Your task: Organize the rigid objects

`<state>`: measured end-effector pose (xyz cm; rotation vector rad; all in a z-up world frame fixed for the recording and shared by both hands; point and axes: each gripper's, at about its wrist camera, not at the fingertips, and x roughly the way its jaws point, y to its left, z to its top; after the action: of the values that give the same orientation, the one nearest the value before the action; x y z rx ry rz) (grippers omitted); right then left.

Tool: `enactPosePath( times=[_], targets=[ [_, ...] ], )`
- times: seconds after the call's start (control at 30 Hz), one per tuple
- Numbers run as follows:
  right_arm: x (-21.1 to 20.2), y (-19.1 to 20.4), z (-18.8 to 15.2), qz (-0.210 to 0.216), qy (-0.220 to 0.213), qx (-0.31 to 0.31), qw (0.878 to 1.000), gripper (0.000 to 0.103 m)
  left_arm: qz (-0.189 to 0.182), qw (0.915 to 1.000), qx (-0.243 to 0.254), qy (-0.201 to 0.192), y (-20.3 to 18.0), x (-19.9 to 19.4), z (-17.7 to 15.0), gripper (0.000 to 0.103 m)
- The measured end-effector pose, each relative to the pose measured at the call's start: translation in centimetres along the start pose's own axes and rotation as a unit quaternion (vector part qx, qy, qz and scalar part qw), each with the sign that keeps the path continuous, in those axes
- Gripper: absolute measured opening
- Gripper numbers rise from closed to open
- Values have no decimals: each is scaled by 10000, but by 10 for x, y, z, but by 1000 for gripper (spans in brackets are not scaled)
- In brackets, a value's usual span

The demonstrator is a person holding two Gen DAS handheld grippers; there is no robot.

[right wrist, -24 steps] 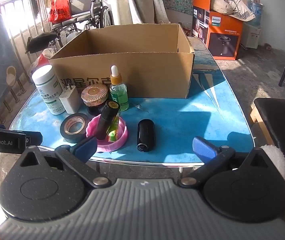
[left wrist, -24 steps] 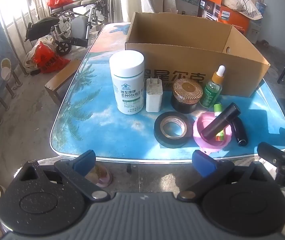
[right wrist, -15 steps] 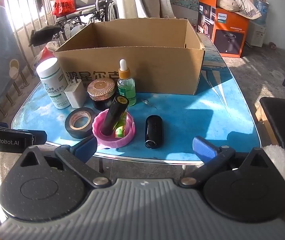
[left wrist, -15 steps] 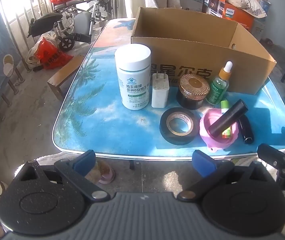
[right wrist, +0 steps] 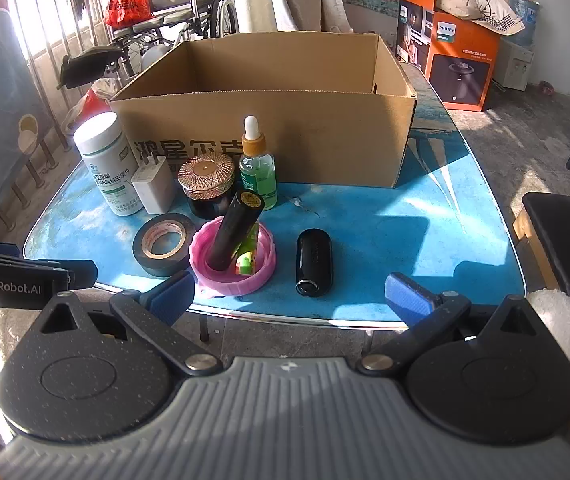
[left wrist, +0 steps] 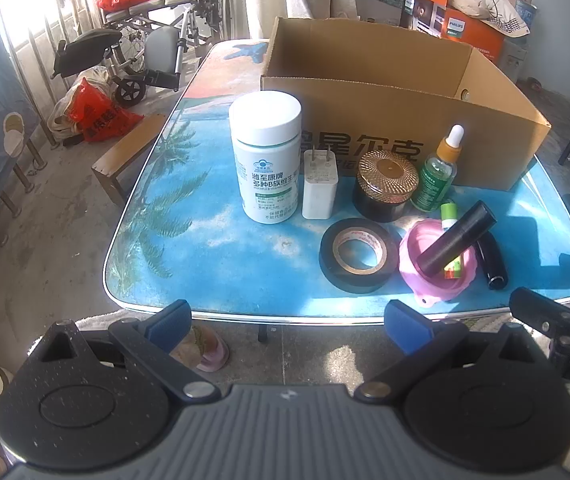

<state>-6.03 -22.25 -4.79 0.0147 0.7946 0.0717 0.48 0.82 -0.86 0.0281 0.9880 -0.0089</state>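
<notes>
On the blue table point(left wrist: 213, 264) stand a white pill bottle point(left wrist: 267, 156), a white charger plug point(left wrist: 320, 186), a dark jar with a gold lid point(left wrist: 385, 184) and a green dropper bottle point(left wrist: 437, 176). A black tape roll point(left wrist: 359, 254), a pink lid point(left wrist: 433, 268) holding a black tube point(left wrist: 457, 238) and a black cylinder point(right wrist: 314, 262) lie nearer. An open cardboard box point(left wrist: 397, 108) stands behind. My left gripper point(left wrist: 288, 320) and right gripper point(right wrist: 290, 294) are open and empty, at the table's near edge.
A wheelchair point(left wrist: 153, 52) and red bags point(left wrist: 101, 116) stand on the floor at the left. A wooden bench point(left wrist: 125, 152) is beside the table. An orange box point(right wrist: 449, 60) is at the back right. A dark seat point(right wrist: 565, 232) is at the right.
Both grippers have moved closer to the table and slightly higher. The objects appear larger. Nothing on the table has moved.
</notes>
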Motion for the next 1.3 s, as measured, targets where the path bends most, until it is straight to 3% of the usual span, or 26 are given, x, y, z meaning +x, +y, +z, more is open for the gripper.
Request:
enactPosePath(
  times=[1.3],
  targets=[
    [-4,-2,0,8,-60,54,10000,102,4,10000,19,-20,0,-3,0,103]
  ],
)
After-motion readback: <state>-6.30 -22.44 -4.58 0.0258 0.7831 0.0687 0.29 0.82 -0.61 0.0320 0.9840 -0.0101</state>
